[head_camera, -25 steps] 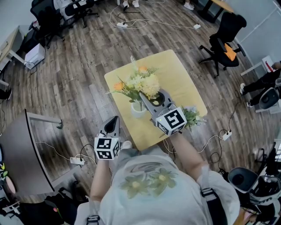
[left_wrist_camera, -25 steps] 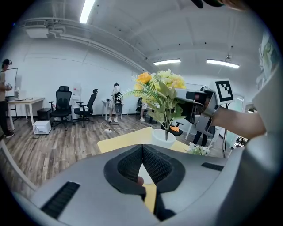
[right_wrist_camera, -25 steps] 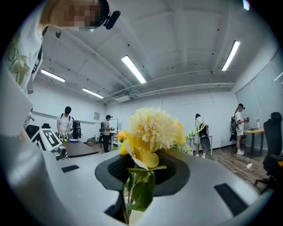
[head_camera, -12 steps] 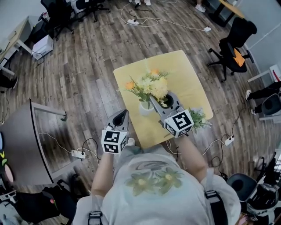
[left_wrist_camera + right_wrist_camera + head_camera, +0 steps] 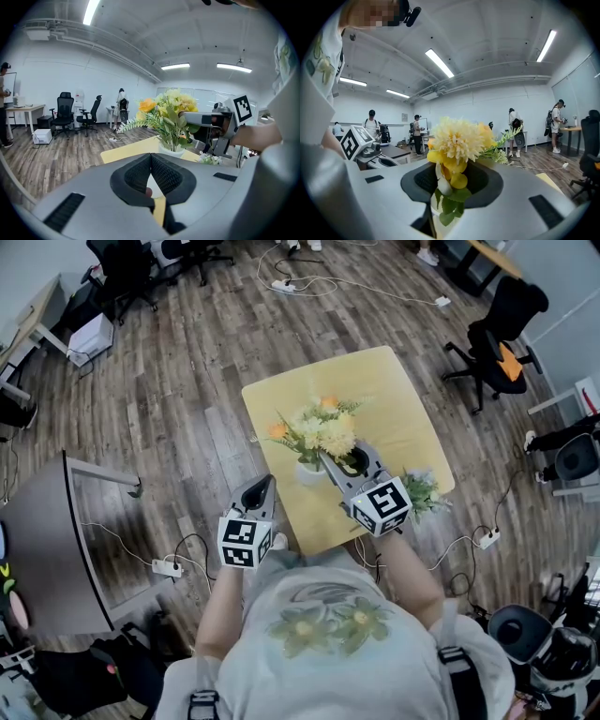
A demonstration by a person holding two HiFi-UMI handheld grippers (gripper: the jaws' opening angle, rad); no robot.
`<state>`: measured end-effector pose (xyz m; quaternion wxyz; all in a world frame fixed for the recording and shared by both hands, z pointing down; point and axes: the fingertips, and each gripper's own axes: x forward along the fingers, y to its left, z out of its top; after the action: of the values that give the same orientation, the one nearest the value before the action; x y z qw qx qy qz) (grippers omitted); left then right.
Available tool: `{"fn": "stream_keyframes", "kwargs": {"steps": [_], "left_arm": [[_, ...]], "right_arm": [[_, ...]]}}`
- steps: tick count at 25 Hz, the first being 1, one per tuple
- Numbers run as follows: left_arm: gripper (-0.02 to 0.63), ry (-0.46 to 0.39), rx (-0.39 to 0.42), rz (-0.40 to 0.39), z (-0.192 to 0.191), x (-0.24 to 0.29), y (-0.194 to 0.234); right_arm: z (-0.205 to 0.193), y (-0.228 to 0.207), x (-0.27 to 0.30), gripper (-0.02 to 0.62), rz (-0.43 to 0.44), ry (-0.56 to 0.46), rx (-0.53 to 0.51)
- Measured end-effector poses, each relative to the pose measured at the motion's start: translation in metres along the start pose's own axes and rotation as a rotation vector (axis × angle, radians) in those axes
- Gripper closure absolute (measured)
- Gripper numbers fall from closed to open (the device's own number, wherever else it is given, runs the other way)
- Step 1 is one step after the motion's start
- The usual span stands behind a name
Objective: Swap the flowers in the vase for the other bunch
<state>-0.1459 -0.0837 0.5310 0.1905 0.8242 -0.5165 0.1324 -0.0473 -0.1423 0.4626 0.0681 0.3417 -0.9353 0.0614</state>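
pale table [image 5: 398,395], yellow-orange flowers [image 5: 323,432], white vase [image 5: 307,474]

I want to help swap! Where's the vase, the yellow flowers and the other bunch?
Vase [image 5: 305,474]: head view, its white side.
Yellow flowers [image 5: 330,433]: head view, the big bloom.
Other bunch [image 5: 424,493]: head view, its leaves.
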Motion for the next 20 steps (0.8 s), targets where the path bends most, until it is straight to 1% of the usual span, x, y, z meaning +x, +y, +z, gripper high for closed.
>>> {"fn": "stream_keyframes", "kwargs": {"steps": [6,11,17,20], "left_arm": [[0.591,0.014,-0.001,0.000,-0.002,0.001,-0.002],[0.591,0.022,-0.002,-0.001,-0.009,-0.003,-0.008],[0.591,0.036,-0.002,0.001,0.006,0.012,-0.015],[0.591,0.031,-0.001,-0.001,-0.003,0.004,-0.011]], "right_arm": [[-0.011,-0.004,0.000,0.477,0.009,0.041,0.026],[-0.024,-0.001,-0.004,0.476,0.020,0.081,0.027],[-0.030,-0.021,-0.003,0.476,0.025,0.141,0.035],[-0.043,-0.011,-0.002,0.477,0.022,0.159,0.035]]}}
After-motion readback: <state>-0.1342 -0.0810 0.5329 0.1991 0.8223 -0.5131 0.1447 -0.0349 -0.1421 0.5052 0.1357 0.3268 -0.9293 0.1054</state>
